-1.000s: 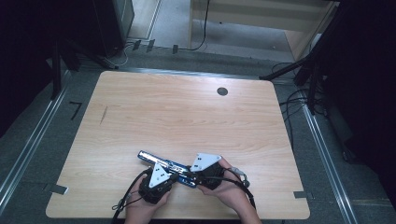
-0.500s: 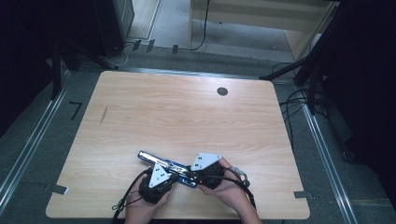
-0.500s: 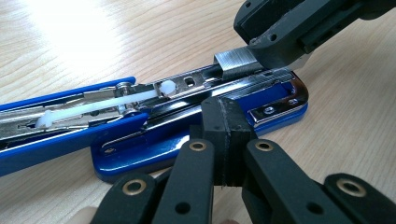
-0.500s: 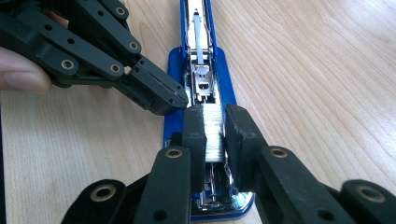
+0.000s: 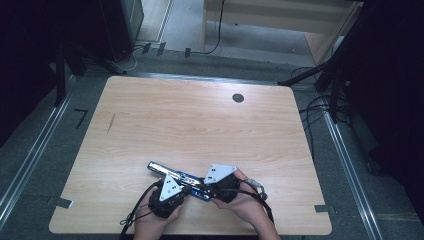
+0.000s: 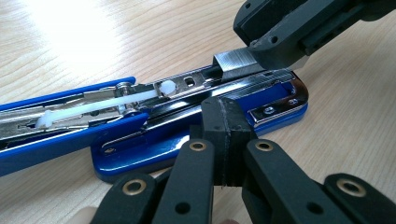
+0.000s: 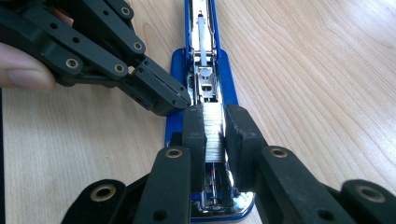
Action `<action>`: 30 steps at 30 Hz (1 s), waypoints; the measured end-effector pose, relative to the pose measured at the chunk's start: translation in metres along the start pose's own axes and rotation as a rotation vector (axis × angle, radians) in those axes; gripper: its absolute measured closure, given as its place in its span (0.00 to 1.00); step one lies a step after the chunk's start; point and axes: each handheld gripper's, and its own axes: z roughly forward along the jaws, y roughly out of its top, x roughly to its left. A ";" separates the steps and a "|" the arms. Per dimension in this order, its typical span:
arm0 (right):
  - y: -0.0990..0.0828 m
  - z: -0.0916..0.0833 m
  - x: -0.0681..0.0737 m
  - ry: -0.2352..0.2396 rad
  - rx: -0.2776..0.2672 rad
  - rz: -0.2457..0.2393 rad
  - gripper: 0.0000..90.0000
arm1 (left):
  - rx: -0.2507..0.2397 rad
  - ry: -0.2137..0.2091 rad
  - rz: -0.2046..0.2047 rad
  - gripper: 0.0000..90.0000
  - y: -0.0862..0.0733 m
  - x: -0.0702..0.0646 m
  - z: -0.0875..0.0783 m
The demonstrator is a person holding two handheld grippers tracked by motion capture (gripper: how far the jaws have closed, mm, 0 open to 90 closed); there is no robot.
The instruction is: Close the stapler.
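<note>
- Where the wooden bench (image 5: 200, 125) comes nearest the person, a blue stapler (image 5: 175, 176) lies flung open, its lid laid back flat and its metal magazine channel (image 6: 196, 84) facing up.
- The left tool (image 6: 227, 140) has its two black pads pressed together with nothing between them, and their joined tip rests against the side of the stapler's blue base, by the chrome rail.
- The right tool (image 7: 215, 126) is narrowed onto a strip of staples (image 7: 213, 128), one pad on each side of the silvery block, holding it directly over the open channel near the stapler's front end.
- In the left tool's view the staples (image 6: 236, 62) show as a bright metal block under the other tool's black pads, touching the mouth of the channel.
- A white plastic pusher rod (image 6: 93, 105) runs along the laid-back lid.
- In the high view both hands come in from the bottom edge, the left tool (image 5: 167, 192) and the right tool (image 5: 215, 182) close beside each other at the stapler's near end, each carrying a grey three-cornered plate.
- A dark round grommet (image 5: 238, 98) sits in the bench's far right part, well apart from the work.
</note>
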 end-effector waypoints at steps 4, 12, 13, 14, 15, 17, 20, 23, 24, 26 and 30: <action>0.000 0.001 -0.001 -0.002 -0.002 -0.004 0.89 | 0.000 0.000 -0.001 1.00 0.000 0.000 0.000; -0.001 0.002 -0.002 0.004 0.004 -0.011 0.89 | 0.000 0.000 0.000 1.00 0.000 0.000 0.000; -0.001 0.002 -0.002 0.004 0.004 -0.011 0.89 | 0.000 0.000 0.000 1.00 0.000 0.000 0.000; -0.001 0.002 -0.002 0.004 0.005 -0.011 0.89 | 0.000 -0.001 0.001 1.00 0.000 0.000 0.000; -0.001 0.002 -0.002 0.004 0.007 -0.010 0.89 | 0.000 0.000 0.000 1.00 0.000 0.000 0.000; -0.001 0.002 -0.002 0.003 0.011 -0.009 0.89 | 0.000 -0.001 0.001 1.00 0.000 0.000 0.000; -0.002 0.003 -0.002 0.003 0.009 -0.012 0.89 | 0.000 -0.001 0.001 1.00 0.000 0.000 0.000; -0.002 0.003 -0.003 0.002 0.008 -0.009 0.89 | 0.002 -0.001 0.002 1.00 0.000 0.000 0.000; -0.002 0.003 -0.003 0.006 0.009 0.000 0.89 | 0.001 -0.001 0.002 1.00 0.000 0.000 0.000; -0.002 0.002 -0.004 0.019 0.006 0.015 0.84 | 0.001 -0.001 0.001 1.00 0.000 0.000 0.000; -0.001 -0.001 -0.005 0.022 -0.021 0.043 0.87 | 0.000 -0.001 -0.001 1.00 0.000 0.000 0.000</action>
